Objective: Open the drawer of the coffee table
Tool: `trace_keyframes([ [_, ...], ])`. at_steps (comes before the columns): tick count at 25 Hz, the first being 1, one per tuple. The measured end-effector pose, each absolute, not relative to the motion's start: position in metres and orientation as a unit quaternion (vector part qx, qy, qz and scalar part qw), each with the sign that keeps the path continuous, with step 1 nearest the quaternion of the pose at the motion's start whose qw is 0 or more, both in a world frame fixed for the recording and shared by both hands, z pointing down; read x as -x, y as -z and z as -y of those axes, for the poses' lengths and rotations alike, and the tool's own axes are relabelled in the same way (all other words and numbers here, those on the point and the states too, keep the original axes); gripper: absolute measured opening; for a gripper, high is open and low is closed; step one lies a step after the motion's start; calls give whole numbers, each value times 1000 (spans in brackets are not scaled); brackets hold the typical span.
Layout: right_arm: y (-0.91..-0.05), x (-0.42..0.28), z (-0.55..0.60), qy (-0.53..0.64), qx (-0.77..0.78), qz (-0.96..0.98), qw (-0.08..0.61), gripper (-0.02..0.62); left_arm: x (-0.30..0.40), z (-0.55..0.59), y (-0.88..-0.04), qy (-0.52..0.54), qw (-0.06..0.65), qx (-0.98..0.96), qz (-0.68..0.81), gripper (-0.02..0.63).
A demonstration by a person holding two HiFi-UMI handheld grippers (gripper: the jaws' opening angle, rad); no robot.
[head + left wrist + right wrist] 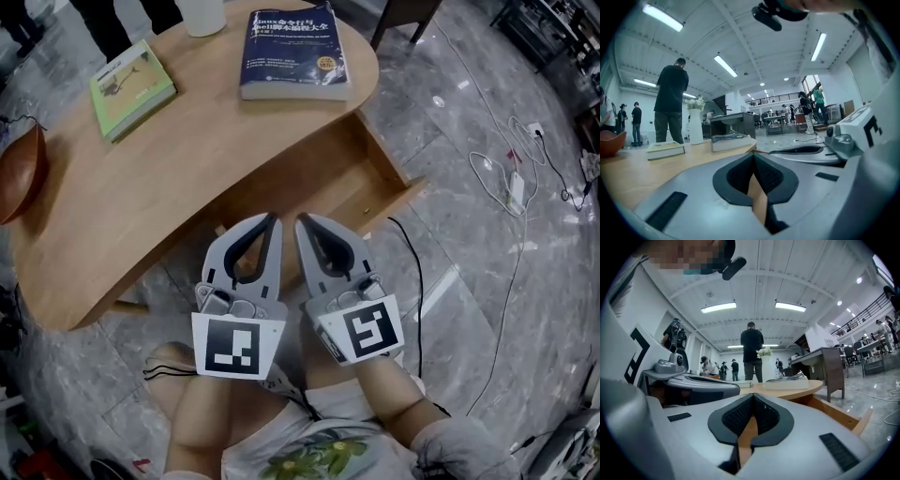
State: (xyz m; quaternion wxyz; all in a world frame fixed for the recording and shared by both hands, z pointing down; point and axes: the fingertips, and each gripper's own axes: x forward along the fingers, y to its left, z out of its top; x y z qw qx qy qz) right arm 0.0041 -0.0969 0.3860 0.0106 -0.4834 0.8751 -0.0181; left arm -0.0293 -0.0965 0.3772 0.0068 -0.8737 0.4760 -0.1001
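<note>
The wooden drawer (361, 173) is seen drawn out beneath the tabletop (187, 159). It is judged rigid and easy-sliding, best taken by its front edge. The left tool (273, 219) and right tool (302, 222) are pinched together, empty.

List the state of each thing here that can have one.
drawer, pulled open
left tongs, shut and empty
right tongs, shut and empty
blue book, closed, flat on the coffee table
green book, closed, flat on the coffee table
</note>
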Motion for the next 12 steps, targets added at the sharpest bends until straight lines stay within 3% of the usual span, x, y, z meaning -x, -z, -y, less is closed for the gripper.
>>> trace_keyframes([
  [8, -385, -4, 86, 33, 473, -880, 32, 21, 16, 90, -380, 85, 19, 868, -488, 9],
  [12, -387, -2, 83, 42, 482, -875, 33, 21, 17, 90, -380, 64, -15, 862, -503, 9],
])
